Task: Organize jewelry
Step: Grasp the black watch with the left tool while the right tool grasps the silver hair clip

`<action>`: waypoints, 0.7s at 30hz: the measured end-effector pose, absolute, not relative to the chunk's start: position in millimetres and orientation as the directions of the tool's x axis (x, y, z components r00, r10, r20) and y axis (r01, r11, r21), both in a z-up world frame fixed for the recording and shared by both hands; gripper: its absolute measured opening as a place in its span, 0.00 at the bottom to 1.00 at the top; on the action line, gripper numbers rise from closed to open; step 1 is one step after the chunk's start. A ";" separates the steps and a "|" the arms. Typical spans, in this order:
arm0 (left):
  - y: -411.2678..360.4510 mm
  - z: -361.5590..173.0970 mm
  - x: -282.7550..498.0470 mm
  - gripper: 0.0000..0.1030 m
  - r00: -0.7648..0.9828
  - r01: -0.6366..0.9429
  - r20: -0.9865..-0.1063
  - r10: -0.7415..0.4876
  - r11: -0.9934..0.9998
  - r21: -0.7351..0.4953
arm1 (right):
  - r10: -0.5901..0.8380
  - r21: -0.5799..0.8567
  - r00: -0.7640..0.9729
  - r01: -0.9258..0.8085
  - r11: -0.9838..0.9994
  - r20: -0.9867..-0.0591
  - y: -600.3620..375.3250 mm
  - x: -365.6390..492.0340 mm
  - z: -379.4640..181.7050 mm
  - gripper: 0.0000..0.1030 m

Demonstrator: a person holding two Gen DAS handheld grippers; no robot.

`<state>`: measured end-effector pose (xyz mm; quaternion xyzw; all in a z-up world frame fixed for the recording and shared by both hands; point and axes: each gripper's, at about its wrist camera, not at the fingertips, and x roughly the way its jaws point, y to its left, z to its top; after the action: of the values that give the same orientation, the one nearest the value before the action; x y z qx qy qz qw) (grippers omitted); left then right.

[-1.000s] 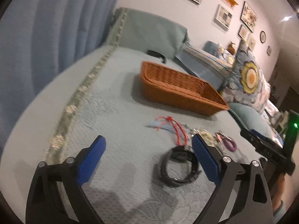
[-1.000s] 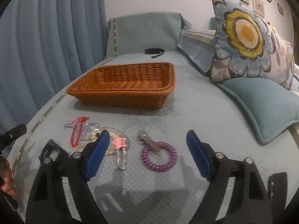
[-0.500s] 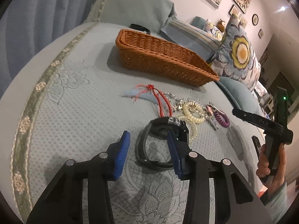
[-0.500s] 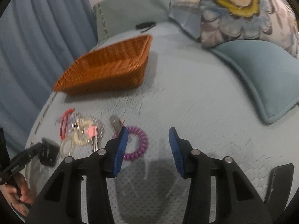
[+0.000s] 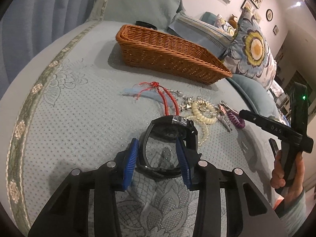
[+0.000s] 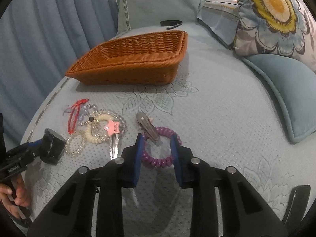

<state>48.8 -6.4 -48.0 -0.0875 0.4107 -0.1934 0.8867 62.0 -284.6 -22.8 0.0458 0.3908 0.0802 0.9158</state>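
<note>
On the bed [image 6: 227,106], the left hand-held gripper [image 5: 158,158] has just been closing, its jaws straddling the black watch [image 5: 169,136]. The right hand-held gripper [image 6: 157,154] has been closing around the purple coil bracelet [image 6: 161,148]; pads look barely touching. Risk: the springy coil could squirm free, or drag the metal hair clip [image 6: 148,127] lying across it toward the wicker basket [image 6: 134,59].
</note>
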 end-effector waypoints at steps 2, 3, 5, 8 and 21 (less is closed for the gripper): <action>-6.5 -49.7 49.3 0.36 0.587 0.268 -0.695 -0.415 0.910 -0.317 | 0.177 0.133 0.678 -0.117 0.984 -0.714 -278.6 66.8 -24.9 0.25; -6.9 -49.7 49.4 0.36 0.587 0.268 -0.696 -0.414 0.910 -0.315 | 0.176 0.128 0.676 -0.121 0.984 -0.715 -275.7 69.7 -25.9 0.25; -7.2 -49.0 49.3 0.36 0.588 0.272 -0.697 -0.411 0.912 -0.308 | 0.166 0.104 0.676 -0.132 0.986 -0.718 -269.1 75.4 -27.4 0.25; -6.1 -49.1 51.3 0.36 0.582 0.273 -0.697 -0.419 0.908 -0.317 | 0.159 0.082 0.664 -0.146 0.986 -0.731 -265.1 83.5 -30.3 0.25; -5.3 -49.2 52.6 0.35 0.560 0.284 -0.724 -0.403 0.914 -0.289 | 0.089 -0.088 0.599 -0.258 0.962 -0.796 -229.7 110.0 -35.6 0.18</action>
<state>52.6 -5.3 -49.2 -0.0697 0.4267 -0.1953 0.8803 110.0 -229.7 -35.6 -0.0972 0.4368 0.0976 0.8889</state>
